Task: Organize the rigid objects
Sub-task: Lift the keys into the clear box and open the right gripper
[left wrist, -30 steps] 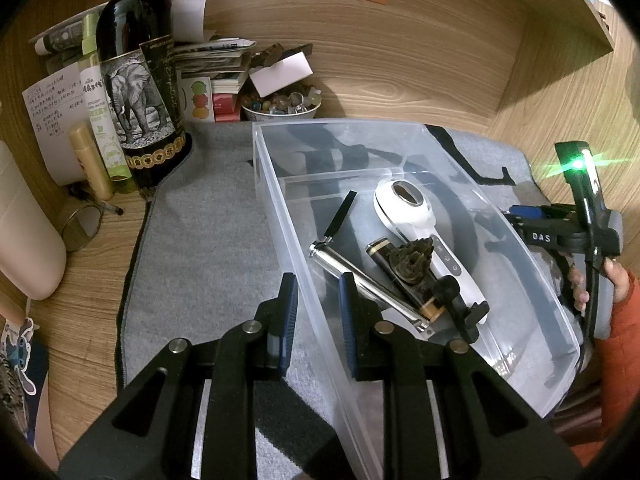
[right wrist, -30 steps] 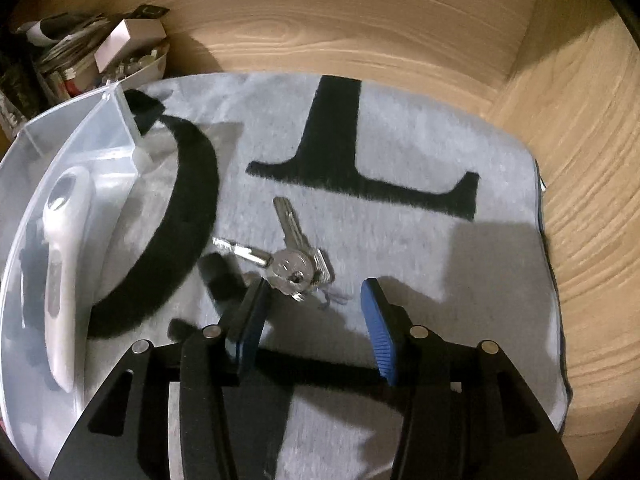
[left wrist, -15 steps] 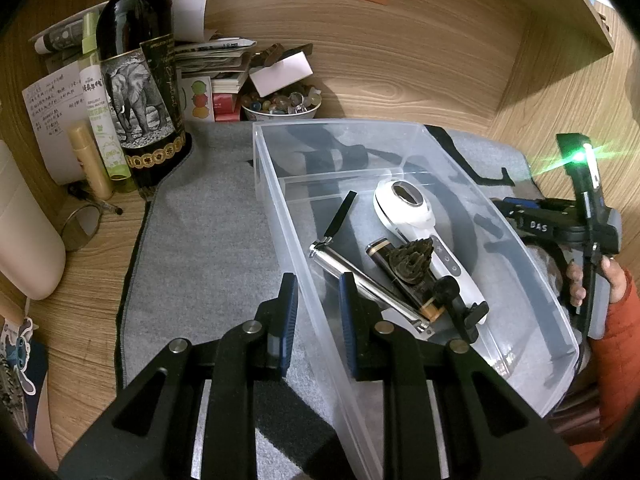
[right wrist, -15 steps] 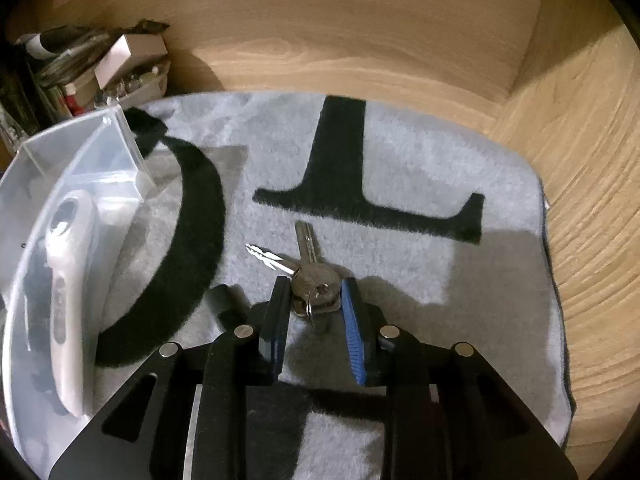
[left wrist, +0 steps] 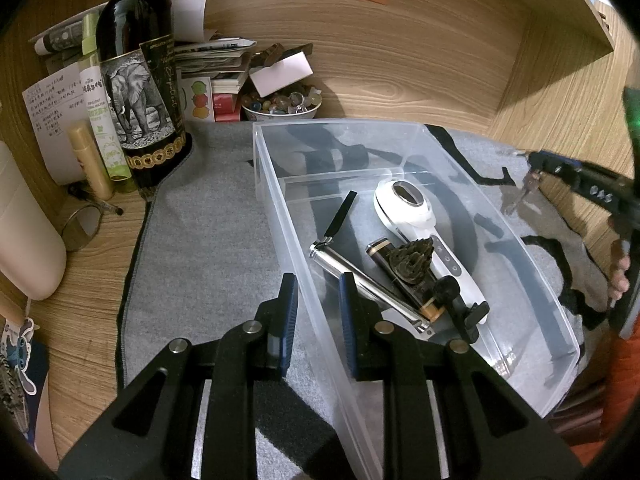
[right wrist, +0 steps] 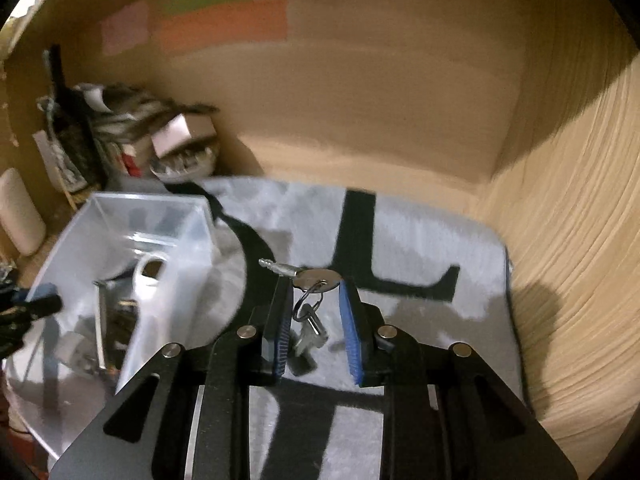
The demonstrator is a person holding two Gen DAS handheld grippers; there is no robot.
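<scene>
At the far left of the left wrist view, a dark wine bottle (left wrist: 138, 92) with an elephant label was seen standing upright at the edge of the grey mat (left wrist: 208, 248), with a slim green spray bottle (left wrist: 100, 120) and a gold tube (left wrist: 86, 160) just beside it. Behind these, a bowl of coloured stones (left wrist: 282, 106) was set against the wooden wall. The left gripper (left wrist: 316, 296) was held clenched on the near left wall of the clear plastic bin (left wrist: 532, 280), one pad outside and one inside. Inside the bin, a silver metal rod (left wrist: 360, 280), a black and gold cylinder (left wrist: 394, 268) with a dark ridged lump on it, and a white handheld device (left wrist: 416, 216) were laid close together, partly overlapping. Farther right, beyond the bin's right wall, the right gripper (right wrist: 314, 300) was seen raised above the mat, held by a hand (left wrist: 618, 276) in an orange sleeve. A bunch of keys (right wrist: 310, 284) was grasped between its blue pads by the round head of one key, whose blade pointed left, while a second key was left dangling from the ring, clear of the mat.
</scene>
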